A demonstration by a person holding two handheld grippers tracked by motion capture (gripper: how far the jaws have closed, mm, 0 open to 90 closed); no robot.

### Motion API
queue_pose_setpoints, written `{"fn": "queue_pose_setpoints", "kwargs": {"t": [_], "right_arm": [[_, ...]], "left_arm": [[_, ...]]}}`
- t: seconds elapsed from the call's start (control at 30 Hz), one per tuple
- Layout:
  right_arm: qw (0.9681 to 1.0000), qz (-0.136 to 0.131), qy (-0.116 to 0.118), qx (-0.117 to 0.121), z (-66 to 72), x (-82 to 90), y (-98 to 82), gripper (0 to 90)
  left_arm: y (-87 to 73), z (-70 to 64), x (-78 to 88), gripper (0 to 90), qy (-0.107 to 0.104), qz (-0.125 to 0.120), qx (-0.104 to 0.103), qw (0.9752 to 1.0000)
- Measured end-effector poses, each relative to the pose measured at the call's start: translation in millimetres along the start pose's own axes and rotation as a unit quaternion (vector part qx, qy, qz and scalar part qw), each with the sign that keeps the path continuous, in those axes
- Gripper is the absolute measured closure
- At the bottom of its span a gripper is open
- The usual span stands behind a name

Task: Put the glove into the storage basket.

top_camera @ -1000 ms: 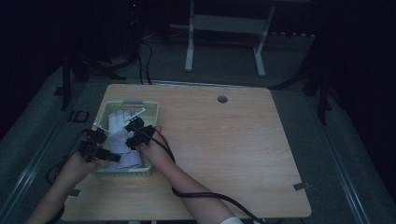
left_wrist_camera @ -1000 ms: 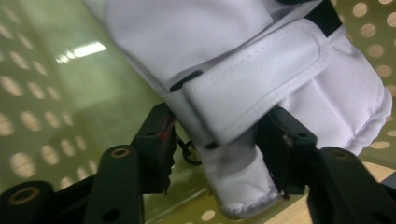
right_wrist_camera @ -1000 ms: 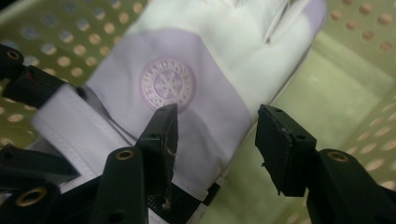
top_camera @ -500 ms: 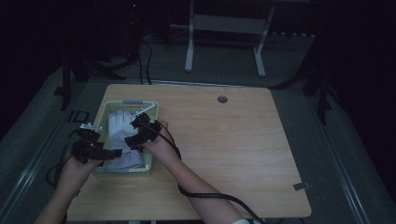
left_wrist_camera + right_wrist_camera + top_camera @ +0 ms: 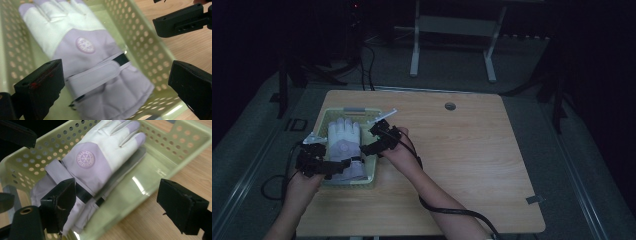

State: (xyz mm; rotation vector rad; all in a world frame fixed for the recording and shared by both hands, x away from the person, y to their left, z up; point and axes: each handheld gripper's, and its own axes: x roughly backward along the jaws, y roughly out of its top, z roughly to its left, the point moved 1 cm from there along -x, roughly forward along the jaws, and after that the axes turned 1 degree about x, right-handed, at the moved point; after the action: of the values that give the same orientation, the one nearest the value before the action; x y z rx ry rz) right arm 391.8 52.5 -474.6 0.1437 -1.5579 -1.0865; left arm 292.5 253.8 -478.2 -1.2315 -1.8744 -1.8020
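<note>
Glove (image 5: 344,150): flat in basket (image 5: 343,110), cuff at 6 o'clock, deposited.
L gripper (image 5: 343,163): jaws just opened, empty.
R gripper (image 5: 371,139): jaws just opened, empty.

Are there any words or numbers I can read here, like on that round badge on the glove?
Nothing can be read for sure.
Round badge on the glove: tiny raised letters ring a snowflake shape, too small and blurred to read.
Green basket and table: no words or numbers on them.
</note>
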Motion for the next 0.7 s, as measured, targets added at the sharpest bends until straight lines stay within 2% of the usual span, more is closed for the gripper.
{"fn": "queue_pose_setpoints", "kwargs": {"t": [0.27, 0.43, 0.53, 0.7], "right_arm": [[0.9999, -0.008, -0.012, 0.002, -20.6, 23.1, -18.6, 15.1], [0.9997, -0.01, -0.023, -0.001, -31.7, 34.8, -31.2, 14.9], [0.9995, -0.008, -0.029, 0.005, -35.4, 40.1, -39.8, 14.8], [0.9995, -0.013, -0.027, 0.004, -42.3, 49.0, -53.9, 14.8]], "left_arm": [[5.6, -29.9, -5.9, 0.9, -0.012, -0.019, -0.02, 0.9995], [10.1, -49.6, -11.1, 0.9, -0.03, -0.022, -0.034, 0.9987], [11.8, -58.5, -14.9, 0.9, -0.043, -0.024, -0.039, 0.998], [13.0, -75.2, -22.5, 0.9, -0.063, -0.023, -0.053, 0.9964]]}}
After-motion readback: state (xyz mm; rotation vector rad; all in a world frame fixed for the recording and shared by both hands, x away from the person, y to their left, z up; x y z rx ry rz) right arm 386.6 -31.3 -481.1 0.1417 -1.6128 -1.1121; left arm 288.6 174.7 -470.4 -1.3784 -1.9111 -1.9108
